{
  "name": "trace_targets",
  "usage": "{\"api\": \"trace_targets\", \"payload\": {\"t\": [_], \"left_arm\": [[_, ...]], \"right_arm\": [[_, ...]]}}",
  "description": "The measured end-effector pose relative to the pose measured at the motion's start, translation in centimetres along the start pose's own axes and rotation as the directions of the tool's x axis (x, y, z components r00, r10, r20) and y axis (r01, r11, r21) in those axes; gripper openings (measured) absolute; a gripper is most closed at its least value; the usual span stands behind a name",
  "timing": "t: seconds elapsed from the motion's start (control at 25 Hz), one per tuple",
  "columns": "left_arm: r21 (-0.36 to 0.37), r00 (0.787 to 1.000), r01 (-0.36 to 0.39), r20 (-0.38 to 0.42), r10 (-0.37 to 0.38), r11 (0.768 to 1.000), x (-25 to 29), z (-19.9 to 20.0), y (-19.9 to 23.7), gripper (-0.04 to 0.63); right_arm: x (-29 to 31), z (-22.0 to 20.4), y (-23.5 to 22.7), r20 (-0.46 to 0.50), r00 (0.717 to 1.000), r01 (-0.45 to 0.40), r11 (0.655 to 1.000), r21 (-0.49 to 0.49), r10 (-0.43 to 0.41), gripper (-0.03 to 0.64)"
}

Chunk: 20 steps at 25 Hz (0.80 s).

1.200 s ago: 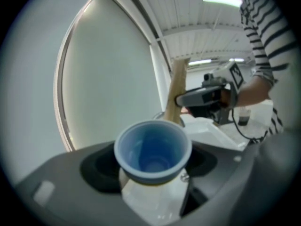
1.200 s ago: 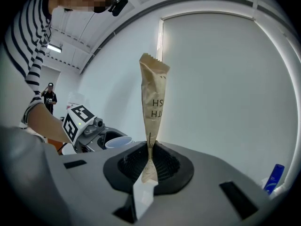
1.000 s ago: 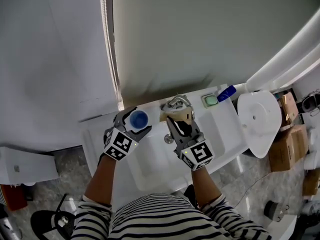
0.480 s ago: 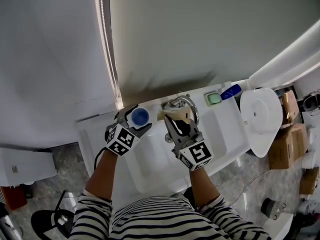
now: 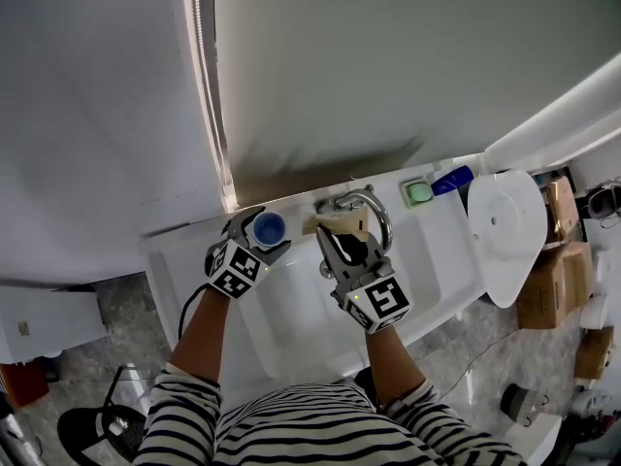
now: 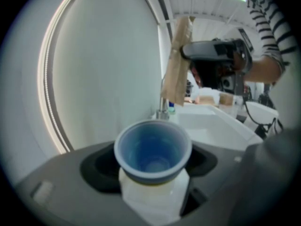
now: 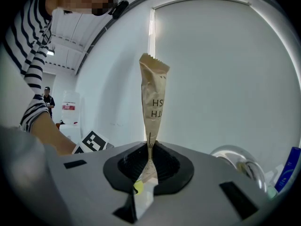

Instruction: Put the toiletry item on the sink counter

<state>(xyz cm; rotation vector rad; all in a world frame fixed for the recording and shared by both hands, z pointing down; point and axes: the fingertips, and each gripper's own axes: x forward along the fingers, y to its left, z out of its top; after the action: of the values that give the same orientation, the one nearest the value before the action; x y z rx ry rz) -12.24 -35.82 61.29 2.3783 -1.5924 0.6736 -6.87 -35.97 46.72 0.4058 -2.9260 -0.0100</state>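
Holding a cup and a packet over the white sink counter (image 5: 441,250)
We see our left gripper (image 5: 258,235), its jaws spread wide and clamped round a blue cup (image 6: 153,149), above the counter left of the faucet (image 5: 361,202). Our right gripper (image 7: 149,163), jaws nearly together, pinches the bottom edge of a brown paper packet (image 7: 153,98), which stands upright over the basin just beside the faucet.

Both bare forearms (image 5: 202,328) are stretched forward, side by side. The left gripper (image 5: 258,237) is held with its fingers set wide, closed round a cup (image 6: 153,149). The right gripper (image 5: 335,243) is held just beside it, fingers nearly together, pinched on a packet (image 7: 153,98).
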Motion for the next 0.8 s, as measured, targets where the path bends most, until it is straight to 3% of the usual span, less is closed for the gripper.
{"api": "trace_targets", "payload": {"t": [0.8], "left_arm": [[-0.012,0.999,-0.003,-0.032,0.002,1.000,2.5,-2.9,0.0,0.377]], "right_arm": [[0.6,0.3,0.1,-0.017,1.000,-0.007,1.000,-0.014,0.006,0.028]]}}
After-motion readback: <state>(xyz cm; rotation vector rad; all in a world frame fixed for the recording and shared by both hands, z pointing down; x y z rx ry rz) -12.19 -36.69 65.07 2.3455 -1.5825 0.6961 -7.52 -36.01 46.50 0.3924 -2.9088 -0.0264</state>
